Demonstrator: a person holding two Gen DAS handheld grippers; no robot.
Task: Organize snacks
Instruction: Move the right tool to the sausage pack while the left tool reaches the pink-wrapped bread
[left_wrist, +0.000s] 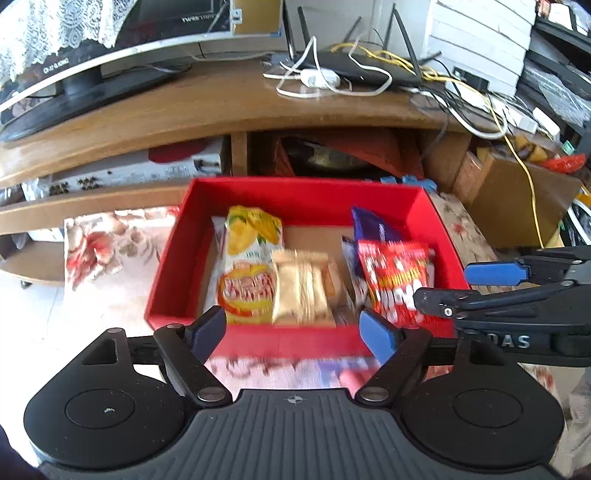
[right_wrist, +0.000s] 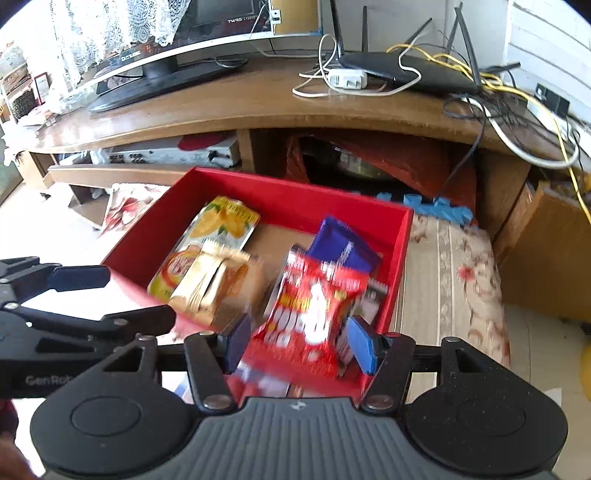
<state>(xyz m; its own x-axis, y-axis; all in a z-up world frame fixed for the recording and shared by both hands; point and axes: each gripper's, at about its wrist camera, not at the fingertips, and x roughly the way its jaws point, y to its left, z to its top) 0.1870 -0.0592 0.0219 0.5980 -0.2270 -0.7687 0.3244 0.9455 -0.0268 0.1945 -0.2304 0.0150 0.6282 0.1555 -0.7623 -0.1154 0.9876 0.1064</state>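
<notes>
A red box (left_wrist: 295, 188) (right_wrist: 295, 206) lies on a floral cloth and holds several snack packets. A yellow packet (left_wrist: 251, 236) (right_wrist: 221, 221) lies at its left, with a gold packet (left_wrist: 301, 288) (right_wrist: 207, 284) partly on top of it. At the right a red packet (left_wrist: 395, 273) (right_wrist: 314, 306) leans on a purple packet (left_wrist: 373, 229) (right_wrist: 340, 243). My left gripper (left_wrist: 293, 332) (right_wrist: 142, 295) stands open at the box's near wall, nothing between its pads. My right gripper (right_wrist: 300, 343) (left_wrist: 441, 284) is open over the near right corner. The red packet shows between its fingers but lies in the box.
Behind the box stands a wooden TV stand (left_wrist: 221, 107) with a monitor (left_wrist: 92, 55), a router (left_wrist: 354, 66) and tangled cables. A cardboard box (left_wrist: 517, 199) sits to the right, blue foam pieces (right_wrist: 436, 208) behind the box. The floral cloth (right_wrist: 454, 280) extends right.
</notes>
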